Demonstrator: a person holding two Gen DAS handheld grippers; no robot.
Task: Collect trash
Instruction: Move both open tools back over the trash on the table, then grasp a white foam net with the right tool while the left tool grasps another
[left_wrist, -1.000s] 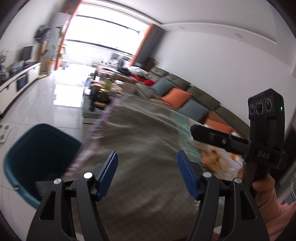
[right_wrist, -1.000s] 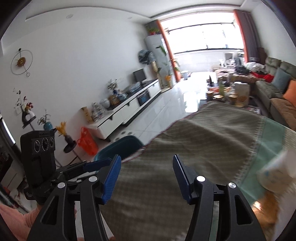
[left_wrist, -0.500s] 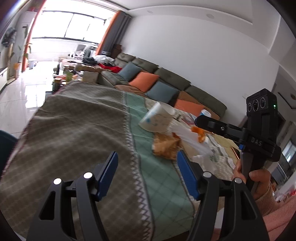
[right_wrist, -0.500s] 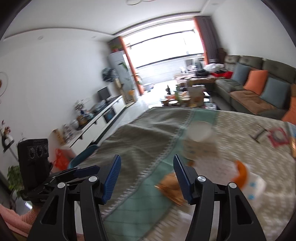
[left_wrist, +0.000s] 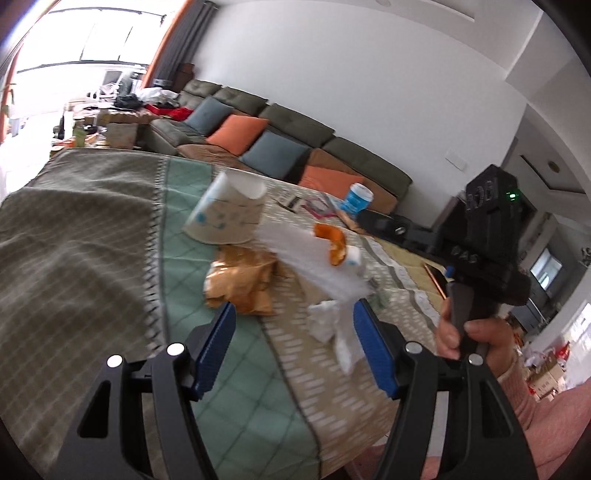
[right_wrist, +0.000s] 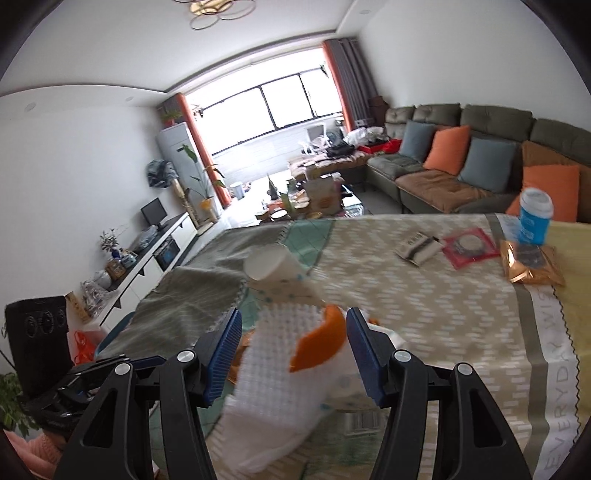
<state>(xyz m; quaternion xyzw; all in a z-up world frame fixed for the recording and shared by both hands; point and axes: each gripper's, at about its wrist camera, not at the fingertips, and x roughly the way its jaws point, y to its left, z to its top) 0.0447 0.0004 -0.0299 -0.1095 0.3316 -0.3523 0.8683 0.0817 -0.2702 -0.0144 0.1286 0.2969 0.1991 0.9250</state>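
Observation:
A pile of trash lies on the patterned tablecloth (left_wrist: 92, 258). In it are a tipped paper cup (left_wrist: 227, 214), a crumpled gold wrapper (left_wrist: 240, 284), a white foam net (left_wrist: 314, 258) with orange peel (left_wrist: 330, 240) on it, and a white tissue (left_wrist: 325, 317). My left gripper (left_wrist: 293, 310) hovers open just short of the wrapper and tissue, holding nothing. In the right wrist view the foam net (right_wrist: 273, 369) and peel (right_wrist: 319, 343) show between the spread fingers of my right gripper (right_wrist: 294, 317); its pads do not press them. The cup (right_wrist: 273, 266) lies just beyond.
Farther along the table stand a blue-labelled cup (right_wrist: 533, 218), a flat gold packet (right_wrist: 532, 264), a red packet (right_wrist: 469, 247) and a small striped packet (right_wrist: 419, 245). A teal bin (right_wrist: 114, 332) edge shows beside the table's left end. A sofa (right_wrist: 461, 162) runs behind.
Both views have swung from the bin end of the table across to the trash pile, which now sits close in front of both grippers. The bin has left the left wrist view.

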